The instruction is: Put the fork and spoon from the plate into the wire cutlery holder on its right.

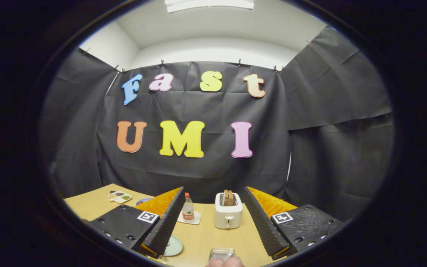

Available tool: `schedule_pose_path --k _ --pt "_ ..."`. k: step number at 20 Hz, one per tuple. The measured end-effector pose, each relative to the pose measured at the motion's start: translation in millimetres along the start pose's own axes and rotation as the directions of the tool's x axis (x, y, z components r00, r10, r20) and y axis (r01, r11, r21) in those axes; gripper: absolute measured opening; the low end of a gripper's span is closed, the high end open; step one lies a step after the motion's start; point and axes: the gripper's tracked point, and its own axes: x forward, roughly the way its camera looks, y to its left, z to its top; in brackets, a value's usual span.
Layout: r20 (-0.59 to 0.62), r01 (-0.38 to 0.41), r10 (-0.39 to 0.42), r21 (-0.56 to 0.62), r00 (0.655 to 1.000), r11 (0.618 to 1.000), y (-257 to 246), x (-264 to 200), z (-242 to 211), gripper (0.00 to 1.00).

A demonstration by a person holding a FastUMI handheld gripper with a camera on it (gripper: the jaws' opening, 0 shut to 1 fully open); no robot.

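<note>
My gripper (213,222) is open, its two ribbed black fingers (167,222) spread wide above the wooden table (206,237) with nothing between them. Low between the fingers, close to me, the top of the wire cutlery holder (221,253) shows. The rim of a plate (174,246) peeks out beside the left finger, to the left of the holder. A person's fingertips (225,262) sit just below the holder. The fork and spoon are hidden.
A white toaster (228,214) with bread slices stands beyond the fingers at the table's far side. A small bottle (188,209) on a white coaster is to its left. A white tray (120,197) and a blue dish rim (143,200) lie at the far left.
</note>
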Motion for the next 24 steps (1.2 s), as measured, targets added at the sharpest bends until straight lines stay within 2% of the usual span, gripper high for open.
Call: schedule_pose_path --k 8,16,21,24 --pt "-0.014 -0.004 0.004 -0.002 1.0 1.0 0 4 -5 0.95" --pt "-0.098 -0.074 0.071 -0.024 0.993 0.997 29 10 -29 0.95" --pt "-0.238 -0.133 0.124 -0.022 0.963 0.991 59 11 -68 0.95" --pt "-0.345 -0.169 0.153 -0.018 0.926 0.985 83 13 -103 0.95"
